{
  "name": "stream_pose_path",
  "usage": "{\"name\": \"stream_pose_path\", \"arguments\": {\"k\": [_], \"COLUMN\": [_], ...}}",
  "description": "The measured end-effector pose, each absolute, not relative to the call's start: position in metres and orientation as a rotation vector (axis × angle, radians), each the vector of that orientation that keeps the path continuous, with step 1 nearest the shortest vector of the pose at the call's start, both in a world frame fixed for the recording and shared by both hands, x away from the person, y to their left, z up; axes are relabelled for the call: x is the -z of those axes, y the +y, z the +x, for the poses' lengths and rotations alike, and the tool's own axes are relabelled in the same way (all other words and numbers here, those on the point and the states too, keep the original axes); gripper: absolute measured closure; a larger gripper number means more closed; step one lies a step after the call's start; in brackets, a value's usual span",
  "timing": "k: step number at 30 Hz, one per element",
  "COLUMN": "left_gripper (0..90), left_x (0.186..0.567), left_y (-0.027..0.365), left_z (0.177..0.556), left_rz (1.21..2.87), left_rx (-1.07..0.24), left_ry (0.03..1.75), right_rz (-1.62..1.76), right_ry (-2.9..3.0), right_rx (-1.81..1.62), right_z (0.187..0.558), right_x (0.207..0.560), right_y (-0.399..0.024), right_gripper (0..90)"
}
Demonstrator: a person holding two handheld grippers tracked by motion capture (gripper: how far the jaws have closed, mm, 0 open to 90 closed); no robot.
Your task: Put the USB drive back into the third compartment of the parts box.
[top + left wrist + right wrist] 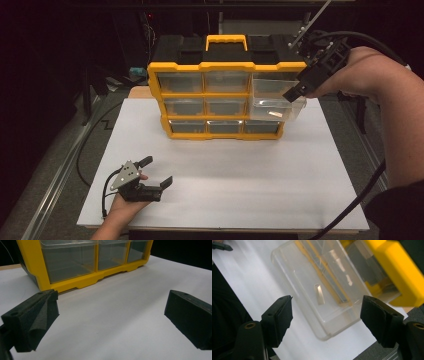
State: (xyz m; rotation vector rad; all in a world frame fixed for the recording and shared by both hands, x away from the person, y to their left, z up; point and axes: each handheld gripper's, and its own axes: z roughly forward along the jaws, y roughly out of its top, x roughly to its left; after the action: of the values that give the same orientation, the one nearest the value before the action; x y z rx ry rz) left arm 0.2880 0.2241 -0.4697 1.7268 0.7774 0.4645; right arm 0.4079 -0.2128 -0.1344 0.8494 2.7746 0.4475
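A: Eyes on the top right of the yellow drawer organizer (pixel 200 67). Its clear drawer (pixel 277 102) is pulled well out of its slot and hangs forward over the white worktop (pixel 225 170).

B: And there's something in it: a small pale metal piece (pixel 320 293) lying on the drawer floor. Can't say exactly what it is from here.

A: The right tool (pixel 295 92) sits just at the drawer's upper right edge. In the right gripper view its jaws are parted fairly wide with nothing between the pads (pixel 283 315), and the drawer lies beyond them, apart.

B: So I'd judge the piece is now dropped in and the step is letting go and clearing off. Next up, I reckon, is pushing that drawer home. That calls for a square push on the front wall, straight along the slot, so it doesn't jam on the frame.

A: The left tool (pixel 159 172)?

B: Resting on the worktop near the front left, well apart from the organizer. Jaws spread wide, nothing held, just bare white surface between them. In its own view the bottom row of drawers (pixel 67 262) is shut.

A: So all of the work is on the right.
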Motion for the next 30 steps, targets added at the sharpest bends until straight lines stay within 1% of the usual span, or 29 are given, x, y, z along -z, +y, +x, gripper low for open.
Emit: {"name": "stream_pose_path", "arguments": {"k": [13,30], "left_gripper": [0.5,0.5], "left_x": [0.47,0.47], "left_y": [0.225,0.223], "left_z": [0.287,0.287], "left_rz": [1.729,1.731], "left_rx": [-0.463,-0.464], "left_ry": [0.777,0.779], "right_rz": [0.869,0.938], "right_ry": [2.769,2.752], "right_rx": [-0.424,-0.422], "right_z": [0.384,0.36], "right_x": [0.138,0.164], "right_y": [-0.234,-0.257], "right_gripper": [19.6,3.6]}}
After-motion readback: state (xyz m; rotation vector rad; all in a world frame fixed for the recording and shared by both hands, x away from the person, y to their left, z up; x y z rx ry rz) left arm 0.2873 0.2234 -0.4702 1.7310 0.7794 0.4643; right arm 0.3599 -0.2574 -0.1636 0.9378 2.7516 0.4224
